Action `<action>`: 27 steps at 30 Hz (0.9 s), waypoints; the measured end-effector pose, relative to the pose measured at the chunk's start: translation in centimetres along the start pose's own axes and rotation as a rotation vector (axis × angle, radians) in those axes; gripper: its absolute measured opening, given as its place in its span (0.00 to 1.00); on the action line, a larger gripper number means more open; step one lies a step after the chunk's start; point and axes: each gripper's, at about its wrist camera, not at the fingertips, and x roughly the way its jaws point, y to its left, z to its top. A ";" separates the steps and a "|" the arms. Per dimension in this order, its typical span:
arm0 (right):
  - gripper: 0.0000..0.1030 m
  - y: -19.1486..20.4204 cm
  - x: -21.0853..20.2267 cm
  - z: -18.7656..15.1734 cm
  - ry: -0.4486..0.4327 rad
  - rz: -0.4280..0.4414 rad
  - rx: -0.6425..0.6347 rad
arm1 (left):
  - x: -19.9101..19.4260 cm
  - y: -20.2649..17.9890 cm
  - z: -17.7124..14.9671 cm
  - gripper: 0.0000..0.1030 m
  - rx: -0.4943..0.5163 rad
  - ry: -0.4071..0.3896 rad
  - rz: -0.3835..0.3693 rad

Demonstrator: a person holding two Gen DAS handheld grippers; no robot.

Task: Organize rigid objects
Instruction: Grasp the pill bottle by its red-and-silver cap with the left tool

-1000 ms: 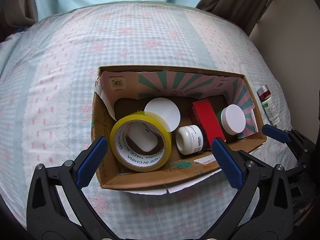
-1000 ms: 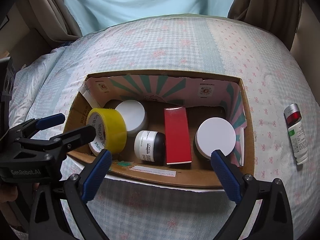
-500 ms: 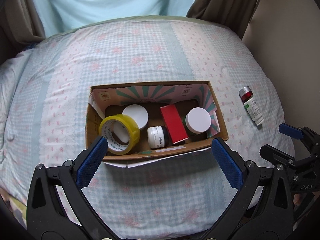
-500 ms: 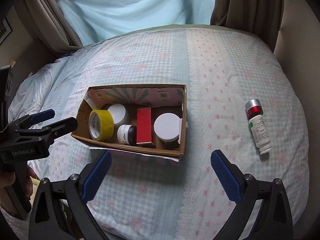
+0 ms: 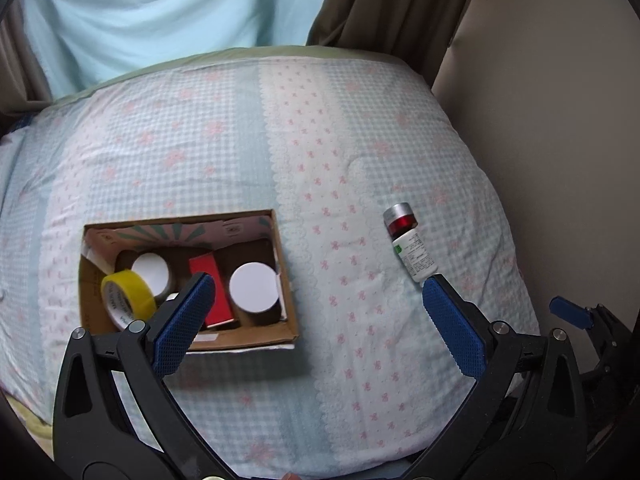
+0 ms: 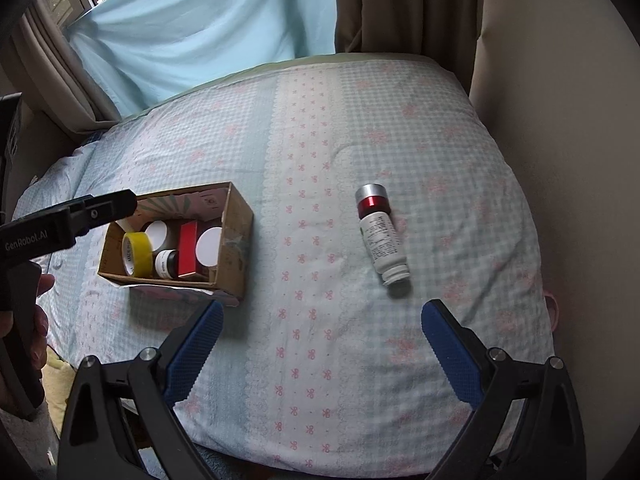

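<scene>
A white bottle with a red and silver cap (image 5: pixel 410 247) lies on its side on the bed, right of the cardboard box (image 5: pixel 286 300); it also shows in the right wrist view (image 6: pixel 380 234). The box (image 6: pixel 236 240) holds a yellow tape roll (image 5: pixel 126 298), two white-lidded jars (image 5: pixel 254 287), a small black jar (image 6: pixel 166 263) and a red box (image 6: pixel 187 249). My left gripper (image 5: pixel 318 320) is open and empty, above the bed between box and bottle. My right gripper (image 6: pixel 322 338) is open and empty, short of the bottle.
The bed has a light checked quilt (image 6: pixel 320 152) that rounds off at its edges. A beige wall (image 5: pixel 560 120) stands close on the right, brown curtains (image 5: pixel 392 8) and a blue sheet (image 6: pixel 200 28) at the back. The left gripper's body (image 6: pixel 60 224) shows at the left.
Both grippers have pulled back from the box and swung right. The box now looks small and sits left; the bottle has come toward the middle of both views.
</scene>
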 end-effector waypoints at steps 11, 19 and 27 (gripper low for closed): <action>0.96 -7.8 6.3 2.5 0.062 -0.053 -0.002 | 14.1 -8.8 7.6 1.00 0.026 0.241 -0.052; 0.94 -9.6 14.1 3.0 0.093 -0.027 -0.043 | 27.0 -9.6 8.3 0.99 -0.060 0.492 -0.098; 0.71 -9.6 20.8 2.5 0.104 -0.019 -0.063 | 34.7 -10.4 7.1 0.90 -0.100 0.630 -0.098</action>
